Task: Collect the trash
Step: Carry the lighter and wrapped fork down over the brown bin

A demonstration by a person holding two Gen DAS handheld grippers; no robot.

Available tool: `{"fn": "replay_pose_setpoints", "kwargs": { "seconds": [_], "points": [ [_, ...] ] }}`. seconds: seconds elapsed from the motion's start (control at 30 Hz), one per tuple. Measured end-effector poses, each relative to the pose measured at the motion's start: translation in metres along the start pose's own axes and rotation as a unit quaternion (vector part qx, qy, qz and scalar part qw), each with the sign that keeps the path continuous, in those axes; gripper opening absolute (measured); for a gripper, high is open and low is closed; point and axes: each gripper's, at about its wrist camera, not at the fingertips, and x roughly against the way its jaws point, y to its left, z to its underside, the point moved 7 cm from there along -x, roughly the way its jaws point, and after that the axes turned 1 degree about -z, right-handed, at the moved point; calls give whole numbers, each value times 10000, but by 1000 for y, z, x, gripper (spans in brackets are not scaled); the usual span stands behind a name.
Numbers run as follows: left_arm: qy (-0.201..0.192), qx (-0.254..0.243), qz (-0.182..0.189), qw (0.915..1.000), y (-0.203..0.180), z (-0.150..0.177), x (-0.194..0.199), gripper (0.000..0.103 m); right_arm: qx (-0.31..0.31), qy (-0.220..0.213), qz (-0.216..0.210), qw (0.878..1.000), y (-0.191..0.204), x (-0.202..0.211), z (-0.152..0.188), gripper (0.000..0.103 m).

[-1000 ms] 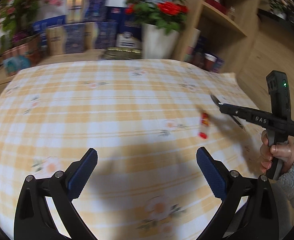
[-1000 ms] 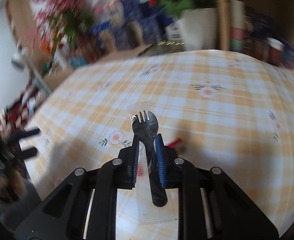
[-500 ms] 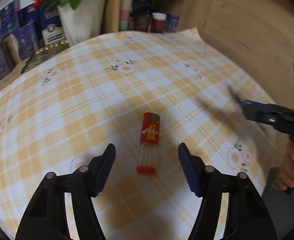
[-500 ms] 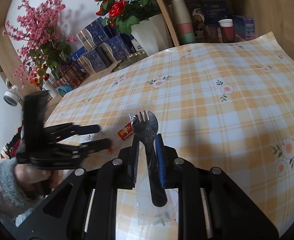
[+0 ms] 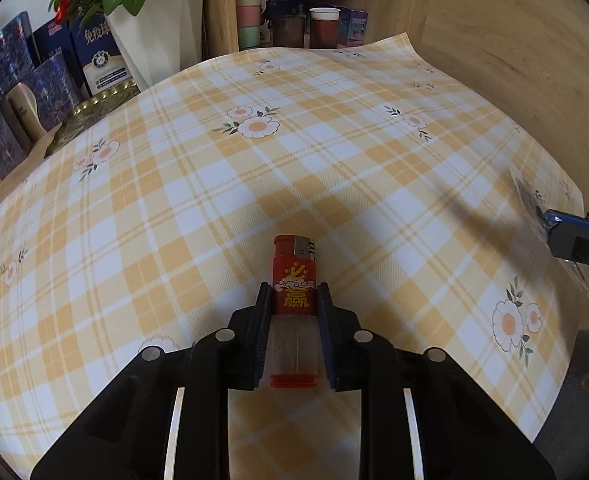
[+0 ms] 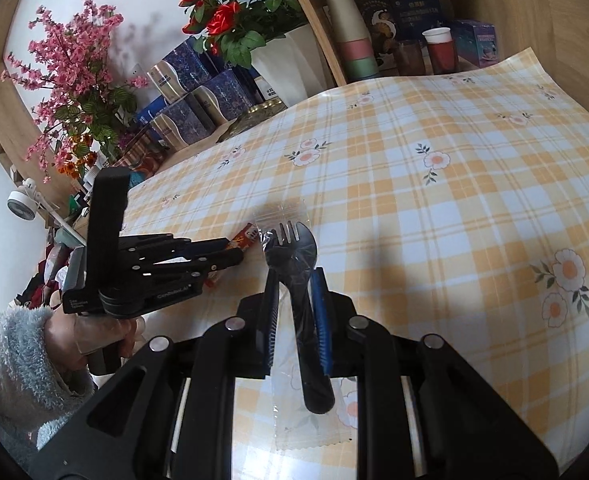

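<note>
My left gripper [image 5: 293, 294] is shut on a red and clear lighter [image 5: 295, 280] that lies on the yellow checked tablecloth [image 5: 214, 184]. The lighter's metal top points away from me. My right gripper [image 6: 294, 276] is shut on a black plastic spork in a clear wrapper [image 6: 292, 248] and holds it above the cloth. In the right wrist view the left gripper [image 6: 230, 250] is at the left with the lighter [image 6: 245, 236] between its fingers. The right gripper's tip [image 5: 550, 220] shows at the right edge of the left wrist view.
A white vase of red flowers [image 5: 154, 20], blue boxes [image 5: 22, 80] and stacked cups [image 6: 354, 40] stand along the table's far edge against wooden shelving [image 5: 494, 32]. A pink flower bush [image 6: 66, 92] is at the far left.
My left gripper moved forward over the lighter and shut on it. My right gripper kept its hold on the wrapped spork and stayed off to the right.
</note>
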Motion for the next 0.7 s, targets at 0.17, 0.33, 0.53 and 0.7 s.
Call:
{"fn": "replay_pose_setpoints", "kwargs": {
  "seconds": [0.17, 0.33, 0.53, 0.7],
  "points": [
    [-126, 100, 106, 9998, 4, 10, 24, 22, 30, 10, 5, 10000, 9, 7, 6, 20],
    [-328, 338, 227, 9986, 9, 24, 62, 22, 53, 58, -47, 10000, 22, 13, 16, 20],
    [-517, 601, 337, 9963, 10, 45, 103, 22, 191, 141, -142, 9996, 46, 21, 30, 20],
    [-665, 776, 390, 9940, 7, 70, 137, 22, 401, 239, -256, 9986, 73, 28, 46, 20]
  ]
}}
